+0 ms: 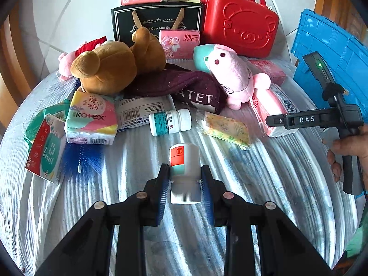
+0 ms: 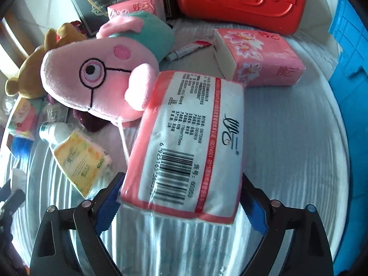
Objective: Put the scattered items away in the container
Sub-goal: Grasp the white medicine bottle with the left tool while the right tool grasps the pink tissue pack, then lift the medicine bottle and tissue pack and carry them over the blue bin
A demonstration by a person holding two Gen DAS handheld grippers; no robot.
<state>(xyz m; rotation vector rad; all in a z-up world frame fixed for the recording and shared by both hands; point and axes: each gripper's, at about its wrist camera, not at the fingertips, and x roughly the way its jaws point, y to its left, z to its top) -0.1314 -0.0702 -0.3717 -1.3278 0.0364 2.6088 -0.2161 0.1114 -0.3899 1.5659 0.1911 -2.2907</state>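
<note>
My left gripper (image 1: 185,172) is shut on a small white bottle (image 1: 184,161) with a red and teal label, held just above the table. My right gripper (image 2: 181,179) is open around the near end of a pink and white tissue pack (image 2: 188,138); the pack lies between the fingers, close to both blue pads. A pink pig plush (image 2: 96,78) leans on the pack's far end. The blue crate (image 1: 333,46) stands at the right edge, also seen as a blue wall (image 2: 349,73) in the right wrist view.
Around them lie a brown bear plush (image 1: 108,66), a Kotex pack (image 1: 92,119), a white pill bottle (image 1: 170,122), a yellow tissue pack (image 1: 225,128), a maroon sock (image 1: 184,87), a red case (image 1: 241,27), a black bag (image 1: 156,20) and more pink tissue packs (image 2: 260,57).
</note>
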